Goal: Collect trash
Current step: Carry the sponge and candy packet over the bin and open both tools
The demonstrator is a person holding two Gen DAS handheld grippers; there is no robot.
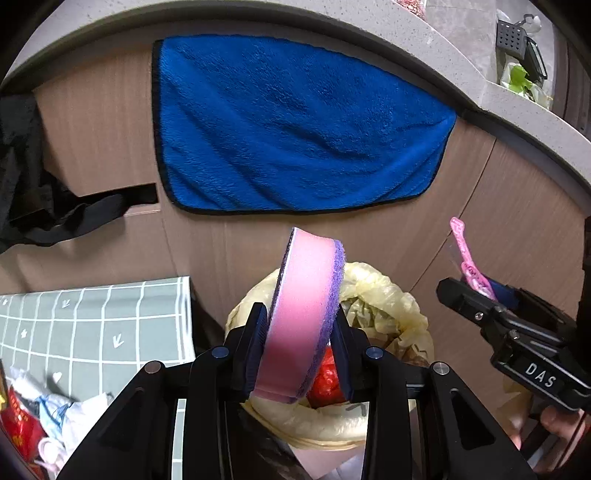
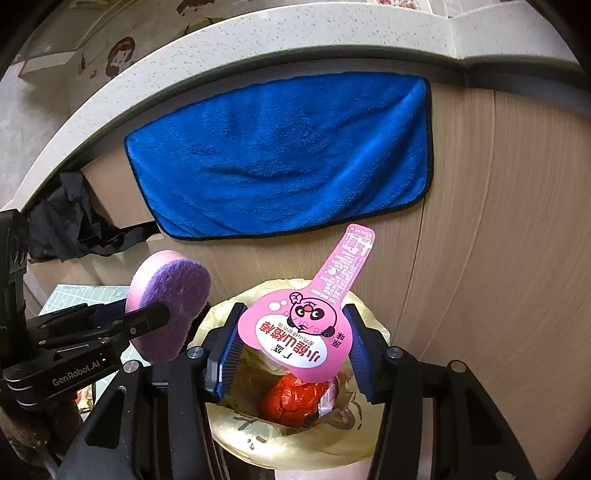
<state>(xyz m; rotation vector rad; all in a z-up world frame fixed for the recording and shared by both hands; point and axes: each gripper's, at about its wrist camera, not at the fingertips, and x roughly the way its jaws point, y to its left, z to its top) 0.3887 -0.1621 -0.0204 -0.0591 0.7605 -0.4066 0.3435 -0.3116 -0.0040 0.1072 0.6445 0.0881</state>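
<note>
My left gripper [image 1: 301, 332] is shut on a pink sponge with a purple scouring face [image 1: 303, 314] and holds it over the trash bin lined with a yellow bag [image 1: 388, 306]. The sponge also shows in the right wrist view [image 2: 166, 306]. My right gripper [image 2: 291, 332] holds a pink snack wrapper with a cartoon face [image 2: 306, 328] between its blue pads, above the same bin [image 2: 236, 417]. The jaws look only part closed; the wrapper spans them. A red bag [image 2: 291, 402] lies inside the bin. The right gripper [image 1: 476, 291] with the wrapper [image 1: 467, 258] also shows in the left wrist view.
A blue towel [image 1: 295, 125] hangs on the wooden cabinet front [image 2: 480, 221] under a grey counter edge [image 1: 406, 26]. A low table with a green checked cloth [image 1: 92, 325] stands left, with crumpled trash [image 1: 22, 424] on it. A black bag [image 1: 22, 166] hangs at far left.
</note>
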